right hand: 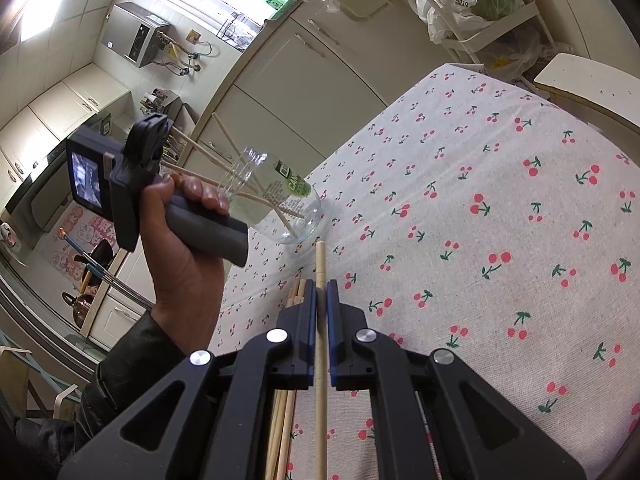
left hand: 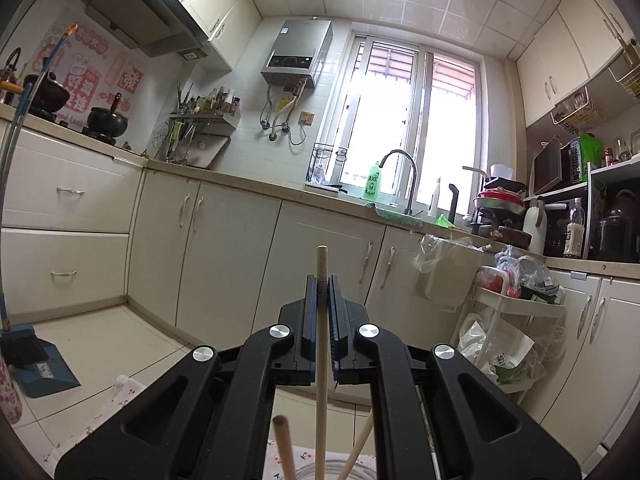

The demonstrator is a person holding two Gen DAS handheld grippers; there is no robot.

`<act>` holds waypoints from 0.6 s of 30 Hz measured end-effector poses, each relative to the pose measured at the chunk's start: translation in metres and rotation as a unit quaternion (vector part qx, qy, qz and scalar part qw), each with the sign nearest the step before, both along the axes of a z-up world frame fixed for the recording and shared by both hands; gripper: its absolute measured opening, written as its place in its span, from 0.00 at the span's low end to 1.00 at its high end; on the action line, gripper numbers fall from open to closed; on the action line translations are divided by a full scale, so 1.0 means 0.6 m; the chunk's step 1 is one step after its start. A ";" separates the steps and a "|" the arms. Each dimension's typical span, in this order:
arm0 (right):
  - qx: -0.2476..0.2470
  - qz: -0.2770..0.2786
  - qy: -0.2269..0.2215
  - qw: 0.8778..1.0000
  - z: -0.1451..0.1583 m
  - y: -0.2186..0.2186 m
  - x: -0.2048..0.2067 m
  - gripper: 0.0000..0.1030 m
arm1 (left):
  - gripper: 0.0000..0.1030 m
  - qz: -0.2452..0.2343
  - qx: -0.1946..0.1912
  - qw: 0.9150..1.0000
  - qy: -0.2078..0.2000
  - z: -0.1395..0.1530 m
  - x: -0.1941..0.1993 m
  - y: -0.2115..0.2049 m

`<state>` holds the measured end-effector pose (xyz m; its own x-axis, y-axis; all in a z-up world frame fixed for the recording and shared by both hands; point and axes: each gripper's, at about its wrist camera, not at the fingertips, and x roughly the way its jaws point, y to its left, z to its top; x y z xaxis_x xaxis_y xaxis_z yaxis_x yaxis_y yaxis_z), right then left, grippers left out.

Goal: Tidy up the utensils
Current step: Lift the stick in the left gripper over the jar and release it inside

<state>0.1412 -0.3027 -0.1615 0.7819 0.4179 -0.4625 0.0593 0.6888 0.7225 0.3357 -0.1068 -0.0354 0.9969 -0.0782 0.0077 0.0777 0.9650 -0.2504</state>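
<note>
In the left wrist view my left gripper (left hand: 322,280) is shut on a wooden chopstick (left hand: 321,360) that stands upright. Its lower end reaches into the mouth of a clear glass jar (left hand: 320,470) at the bottom edge, where two more chopsticks (left hand: 285,450) lean. In the right wrist view my right gripper (right hand: 321,284) is shut on another chopstick (right hand: 320,258), just above the cherry-print tablecloth (right hand: 480,208). Several loose chopsticks (right hand: 286,420) lie on the cloth under its left finger. The jar (right hand: 294,204), with a green label, stands ahead with several chopsticks in it. A hand holds the left gripper's handle (right hand: 208,228) beside it.
A white chair seat (right hand: 592,88) stands past the table's far right corner. A white trolley (left hand: 520,304) with plastic bags stands by the cream cabinets (left hand: 224,240). A broom and blue dustpan (left hand: 40,364) sit on the floor at the left.
</note>
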 end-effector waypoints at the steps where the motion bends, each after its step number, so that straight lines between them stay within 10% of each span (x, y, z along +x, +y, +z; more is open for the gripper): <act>1: 0.000 0.000 0.000 1.000 0.000 0.000 0.000 0.06 | 0.05 -0.001 0.001 1.000 0.002 -0.002 0.000 0.002; 13: -0.007 0.001 -0.001 1.000 0.003 0.003 0.000 0.06 | 0.06 -0.027 0.046 0.998 0.036 -0.026 -0.025 0.005; 18: -0.025 0.001 -0.004 1.000 0.009 0.010 0.000 0.06 | 0.36 -0.032 0.060 0.997 0.045 -0.016 -0.052 0.014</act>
<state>0.1412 -0.2967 -0.1564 0.7855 0.3953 -0.4763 0.0519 0.7248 0.6870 0.3044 -0.0987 -0.0448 0.9860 -0.1365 -0.0956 0.1221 0.9821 -0.1432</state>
